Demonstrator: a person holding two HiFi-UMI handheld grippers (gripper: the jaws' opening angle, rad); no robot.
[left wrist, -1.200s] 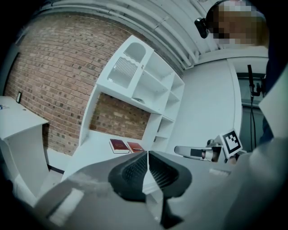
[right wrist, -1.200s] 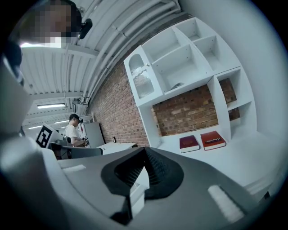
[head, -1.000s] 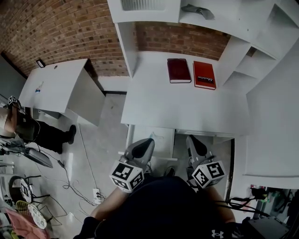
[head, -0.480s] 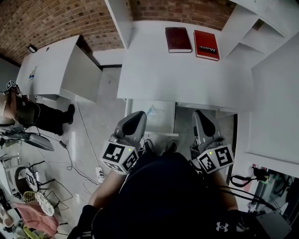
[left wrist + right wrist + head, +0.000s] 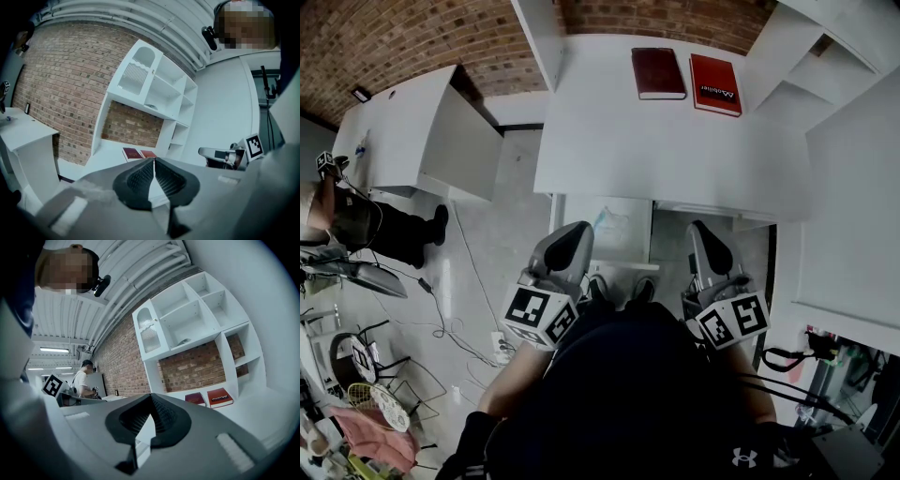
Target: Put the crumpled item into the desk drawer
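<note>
Left gripper [image 5: 153, 162]: grey jaws fully together, nothing between them. Right gripper [image 5: 150, 398]: jaws likewise together and empty. Both hang in front of the near edge of the white desk [image 5: 675, 155], on either side of the open white desk drawer [image 5: 630, 246]. The pale crumpled item [image 5: 612, 223] lies inside this drawer. A dark maroon book [image 5: 657, 73] and a red book [image 5: 714, 84] lie side by side at the tabletop's far edge.

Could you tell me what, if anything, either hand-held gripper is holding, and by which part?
Nothing is held: the left hand-held gripper and the right hand-held gripper both have their jaws shut together, empty.
</note>
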